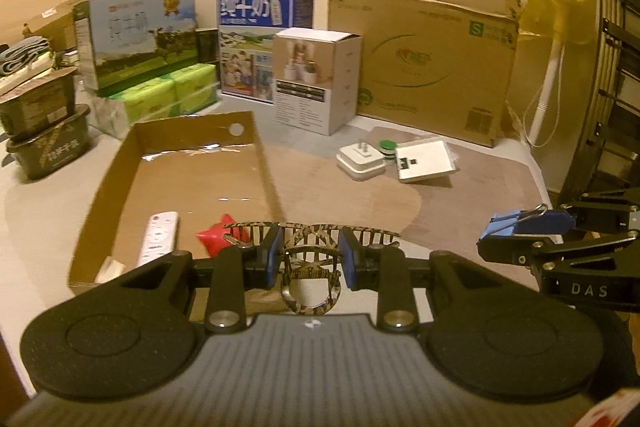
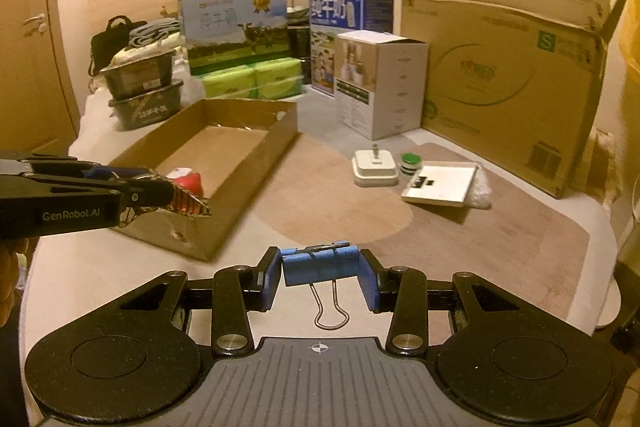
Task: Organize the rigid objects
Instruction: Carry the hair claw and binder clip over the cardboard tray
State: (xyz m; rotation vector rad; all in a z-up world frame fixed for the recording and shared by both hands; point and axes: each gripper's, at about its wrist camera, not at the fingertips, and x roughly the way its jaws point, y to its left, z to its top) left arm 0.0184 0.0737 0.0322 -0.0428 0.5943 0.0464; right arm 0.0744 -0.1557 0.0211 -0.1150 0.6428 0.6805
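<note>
Both fingers tight: left gripper (image 1: 307,257) on hair claw (image 1: 311,263), right gripper (image 2: 321,273) on binder clip (image 2: 320,265).

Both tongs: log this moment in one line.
left tongs: shut on hair claw | right tongs: shut on binder clip | cardboard tray: holds remote, red star

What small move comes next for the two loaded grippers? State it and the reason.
Probably carry the left gripper forward over the open cardboard tray and release there. It is shut on a tortoiseshell hair claw, the tray already holds a white remote and a red star, and the right gripper, shut on a blue binder clip, sits further from the tray.
</note>
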